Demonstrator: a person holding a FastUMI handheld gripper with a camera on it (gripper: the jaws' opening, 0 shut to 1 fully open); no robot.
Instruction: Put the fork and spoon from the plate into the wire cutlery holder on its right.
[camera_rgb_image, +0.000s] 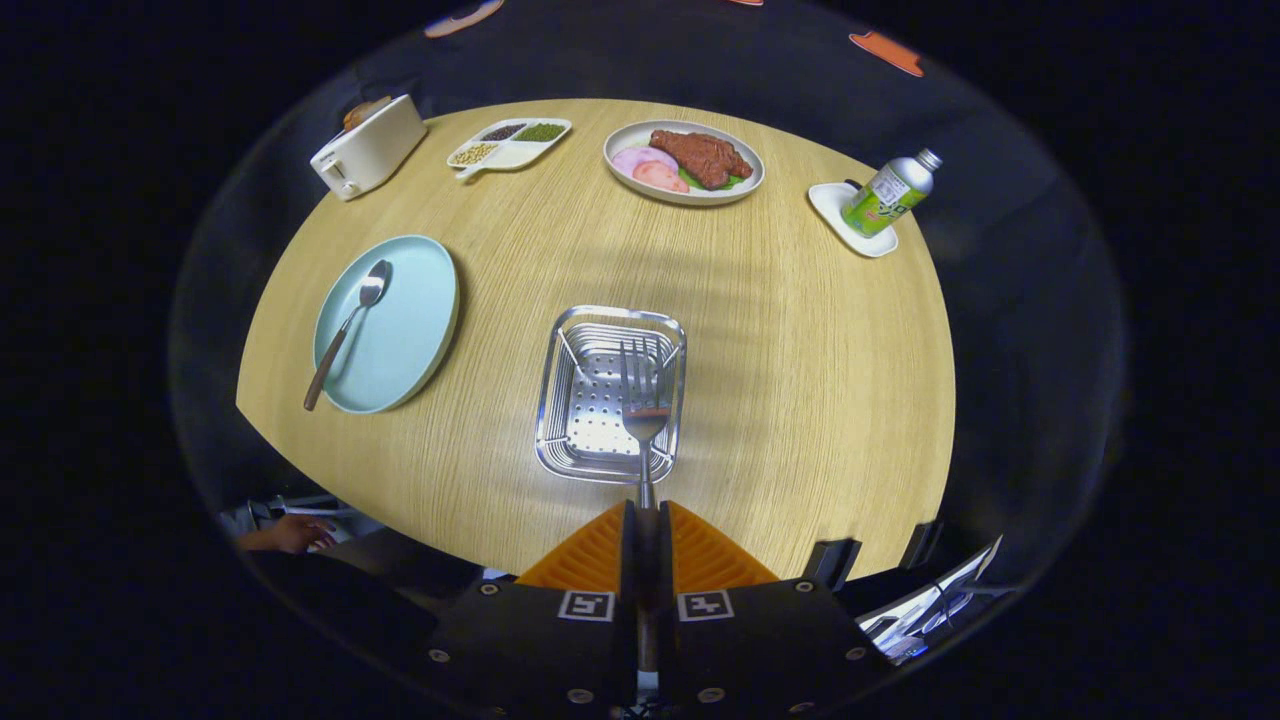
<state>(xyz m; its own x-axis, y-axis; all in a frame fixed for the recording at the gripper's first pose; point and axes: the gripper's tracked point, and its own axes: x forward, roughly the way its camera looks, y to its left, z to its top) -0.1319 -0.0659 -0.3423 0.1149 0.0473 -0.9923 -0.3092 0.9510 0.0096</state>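
Gripping the fork (645, 415) by its handle, the tongs (647, 520) are clenched, both fingers pressed flat against the stem with no gap between them. Tongs held above the near edge of the table (800, 350), aimed forward and down at it. Fork's long axis runs straight ahead along the line of the fingers, tines pointing away from the tongs. The fork head lies over the wire cutlery holder (560, 400), which sits just ahead of the fingertips; whether the tines touch the holder cannot be told.

Spoon (345, 330) rests on the pale blue plate (410, 330), ahead and to the left of the tongs, well apart from the holder. Its handle angles back toward the near table edge, bowl pointing away.

Far side of the table, beyond the holder: a toaster (368, 147), a divided dish (508, 145) of beans, a plate of meat (684, 160), and a bottle (889, 192) on a small white tray (835, 208). A person's hand (293, 535) shows below the table edge, left of the tongs.
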